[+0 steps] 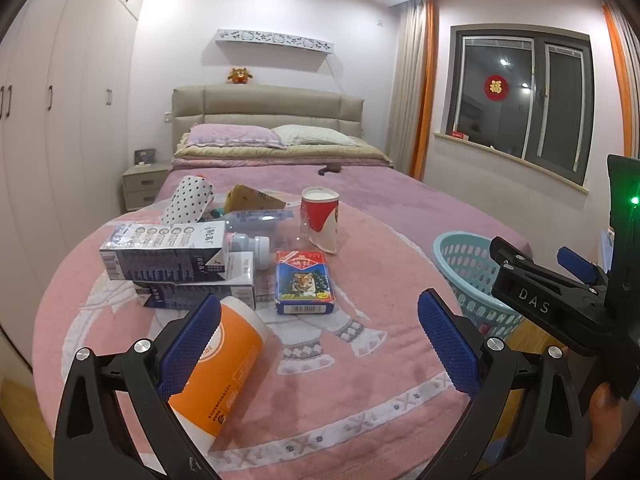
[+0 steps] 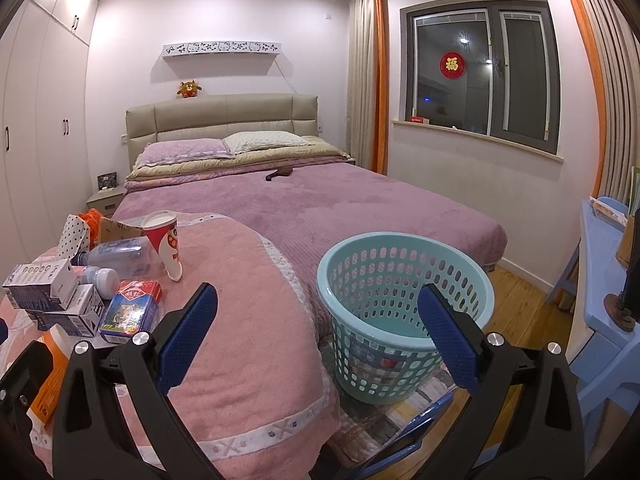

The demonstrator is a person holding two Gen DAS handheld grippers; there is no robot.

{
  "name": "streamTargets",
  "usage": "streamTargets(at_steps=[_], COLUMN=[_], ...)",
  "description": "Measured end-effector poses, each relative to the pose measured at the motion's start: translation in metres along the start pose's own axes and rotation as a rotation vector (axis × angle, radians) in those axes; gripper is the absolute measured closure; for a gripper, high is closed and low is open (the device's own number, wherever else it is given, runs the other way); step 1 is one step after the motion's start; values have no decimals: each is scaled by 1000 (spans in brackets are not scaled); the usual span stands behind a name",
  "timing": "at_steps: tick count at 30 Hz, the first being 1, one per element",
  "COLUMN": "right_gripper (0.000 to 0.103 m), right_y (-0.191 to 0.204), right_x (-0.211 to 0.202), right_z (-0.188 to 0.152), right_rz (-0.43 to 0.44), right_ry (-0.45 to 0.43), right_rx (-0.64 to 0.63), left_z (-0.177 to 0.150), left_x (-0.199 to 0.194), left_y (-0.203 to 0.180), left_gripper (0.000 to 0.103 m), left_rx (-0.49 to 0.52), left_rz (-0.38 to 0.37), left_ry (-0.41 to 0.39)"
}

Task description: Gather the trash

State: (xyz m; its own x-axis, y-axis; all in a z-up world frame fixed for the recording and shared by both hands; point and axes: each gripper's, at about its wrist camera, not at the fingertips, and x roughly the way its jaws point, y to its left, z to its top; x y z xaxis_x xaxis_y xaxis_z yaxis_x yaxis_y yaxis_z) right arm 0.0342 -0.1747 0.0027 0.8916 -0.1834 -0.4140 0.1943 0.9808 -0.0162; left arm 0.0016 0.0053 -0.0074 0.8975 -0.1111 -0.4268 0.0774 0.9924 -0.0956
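Note:
Trash lies on a pink blanket (image 1: 360, 392) at the foot of the bed. An orange-and-white bottle (image 1: 228, 364) lies by my left gripper's left pad. Behind it are dark milk cartons (image 1: 164, 252), a tiger-print box (image 1: 304, 282), a red-and-white cup (image 1: 320, 218), a clear plastic bottle (image 1: 260, 218) and a dotted paper bag (image 1: 186, 200). My left gripper (image 1: 320, 344) is open and empty above the blanket. My right gripper (image 2: 316, 336) is open and empty, between the bed edge and the teal basket (image 2: 404, 308) on the floor. The right gripper also shows in the left wrist view (image 1: 552, 280).
The bed has a purple cover (image 2: 340, 208) and pillows (image 2: 224, 144) at the headboard. A dark object (image 2: 280, 173) lies mid-bed. A nightstand (image 1: 144, 184) and wardrobes (image 1: 52, 120) stand left. A blue desk (image 2: 600, 280) stands right, under the window (image 2: 480, 68). A patterned rug (image 2: 400, 412) lies under the basket.

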Motion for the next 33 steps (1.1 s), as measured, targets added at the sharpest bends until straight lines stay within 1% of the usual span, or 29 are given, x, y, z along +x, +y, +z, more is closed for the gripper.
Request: streamTargets(at_steps=[9, 11, 12, 15, 17, 19, 20, 22, 23, 24, 25, 28, 30, 33], right_gripper=[8, 15, 17, 26, 38, 45, 45, 45, 45, 45, 44, 34, 32, 32], right_y=[3, 6, 9, 18, 26, 37, 41, 54, 63, 70, 79, 104, 119, 140], right_x=[-2, -3, -4, -6, -6, -5, -4, 2, 8, 13, 20, 36, 45, 61], right_z=[0, 1, 1, 2, 4, 6, 6, 8, 9, 9, 10, 8, 5, -3], right_rz=[16, 31, 43, 83, 123, 166, 184, 266, 303, 323, 358, 424, 452, 504], right_ry=[3, 2, 1, 1, 6, 12, 15, 47, 74, 94, 127, 195, 230, 308], right_rx=[-9, -22, -30, -53, -71, -96, -104, -123, -135, -143, -156, -194, -213, -242], left_z=[2, 4, 5, 8, 8, 7, 5, 1, -1, -4, -7, -14, -19, -19], left_x=[-6, -10, -12, -20, -26, -32, -33, -35, -32, -28, -26, -11, -5, 6], left_y=[9, 19, 24, 51, 66, 83, 92, 106, 111, 116, 117, 121, 121, 119], left_gripper=[7, 7, 7, 7, 7, 7, 7, 7, 7, 7, 7, 8, 8, 9], left_rx=[-10, -17, -26, -67, -88, -106, -112, -128, -132, -135, -136, -152, -160, -113], left_rz=[20, 28, 36, 75, 96, 107, 104, 83, 57, 28, 18, -19, -41, -20], left_ry=[-10, -13, -14, -10, -8, 7, 23, 59, 85, 119, 135, 196, 222, 232])
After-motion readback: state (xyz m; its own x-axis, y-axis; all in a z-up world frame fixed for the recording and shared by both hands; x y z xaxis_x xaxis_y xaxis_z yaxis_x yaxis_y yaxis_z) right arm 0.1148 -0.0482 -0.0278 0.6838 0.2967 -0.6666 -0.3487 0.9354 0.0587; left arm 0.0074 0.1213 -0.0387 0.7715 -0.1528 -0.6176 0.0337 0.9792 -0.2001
